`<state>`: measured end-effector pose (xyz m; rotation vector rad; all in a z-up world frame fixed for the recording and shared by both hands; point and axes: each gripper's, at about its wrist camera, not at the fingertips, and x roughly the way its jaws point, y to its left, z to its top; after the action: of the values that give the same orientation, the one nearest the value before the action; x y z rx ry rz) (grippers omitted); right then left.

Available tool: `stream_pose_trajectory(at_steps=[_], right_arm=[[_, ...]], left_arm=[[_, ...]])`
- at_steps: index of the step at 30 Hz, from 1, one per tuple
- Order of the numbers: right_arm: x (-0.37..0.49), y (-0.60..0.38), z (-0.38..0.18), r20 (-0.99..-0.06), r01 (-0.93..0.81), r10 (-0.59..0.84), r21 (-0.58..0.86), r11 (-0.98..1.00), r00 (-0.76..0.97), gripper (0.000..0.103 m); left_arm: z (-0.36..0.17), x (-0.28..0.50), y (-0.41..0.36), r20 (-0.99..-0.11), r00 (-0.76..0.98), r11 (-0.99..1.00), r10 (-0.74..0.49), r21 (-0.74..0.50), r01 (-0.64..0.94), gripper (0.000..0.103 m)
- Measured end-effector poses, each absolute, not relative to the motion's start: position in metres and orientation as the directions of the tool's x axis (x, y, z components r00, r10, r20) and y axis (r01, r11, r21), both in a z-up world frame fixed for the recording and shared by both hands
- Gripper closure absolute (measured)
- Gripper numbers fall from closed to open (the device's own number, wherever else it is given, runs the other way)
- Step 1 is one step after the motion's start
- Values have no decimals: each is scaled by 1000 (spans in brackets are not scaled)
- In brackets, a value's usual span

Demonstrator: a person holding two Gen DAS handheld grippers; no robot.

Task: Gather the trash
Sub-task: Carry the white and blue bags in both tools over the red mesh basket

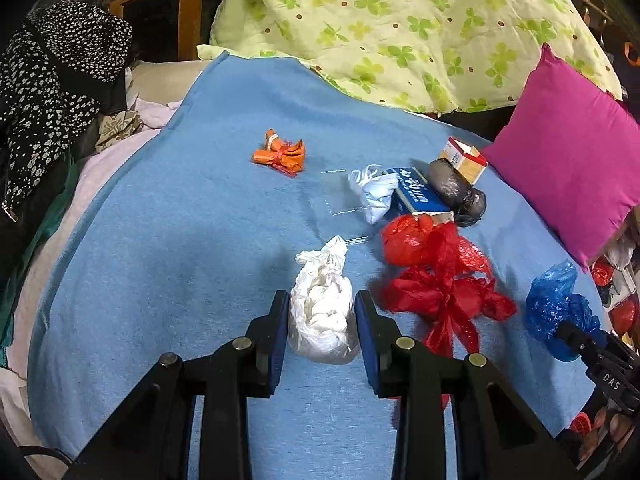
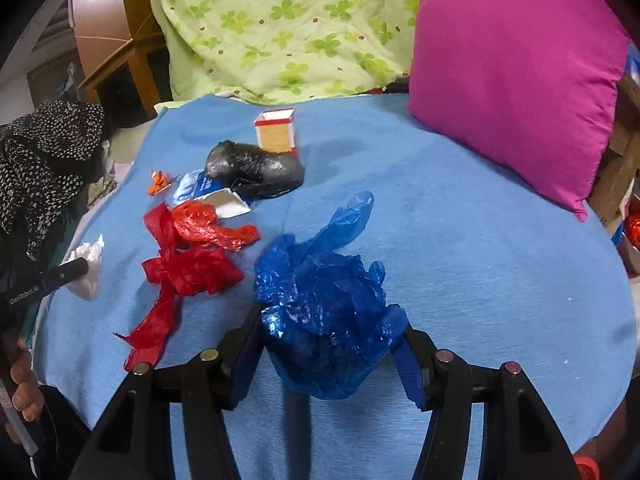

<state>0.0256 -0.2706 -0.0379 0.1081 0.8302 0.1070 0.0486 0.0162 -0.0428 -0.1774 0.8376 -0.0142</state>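
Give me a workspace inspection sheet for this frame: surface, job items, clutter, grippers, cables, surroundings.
Surface: blue blanket spread flat.
Job's things: white bag and blue bag, each in a gripper; on the blanket lie a red bag, black bag, orange wrapper, crumpled white mask, blue carton and a small open box.
Clutter: nothing seen beyond the trash.
Grippers: left gripper shut on the white bag; right gripper shut on the blue bag.
Cables: nothing seen.
Surroundings: pink pillow, green clover quilt, black spotted garment, wooden cabinet.
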Motion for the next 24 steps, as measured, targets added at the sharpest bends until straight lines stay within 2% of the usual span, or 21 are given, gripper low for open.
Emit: stream_pose_trajectory(at_steps=[14,24], right_arm=[[-21,-326,-1,-649,67,83,203,977,756,45],[-80,-377,6,-633,189,-14,209,960,774,45]], left_arm=[[-10,35,-51,-708,685,984,-172,-154,88,69],[4,15,-122,-706,655,960,-270,-143,242,68]])
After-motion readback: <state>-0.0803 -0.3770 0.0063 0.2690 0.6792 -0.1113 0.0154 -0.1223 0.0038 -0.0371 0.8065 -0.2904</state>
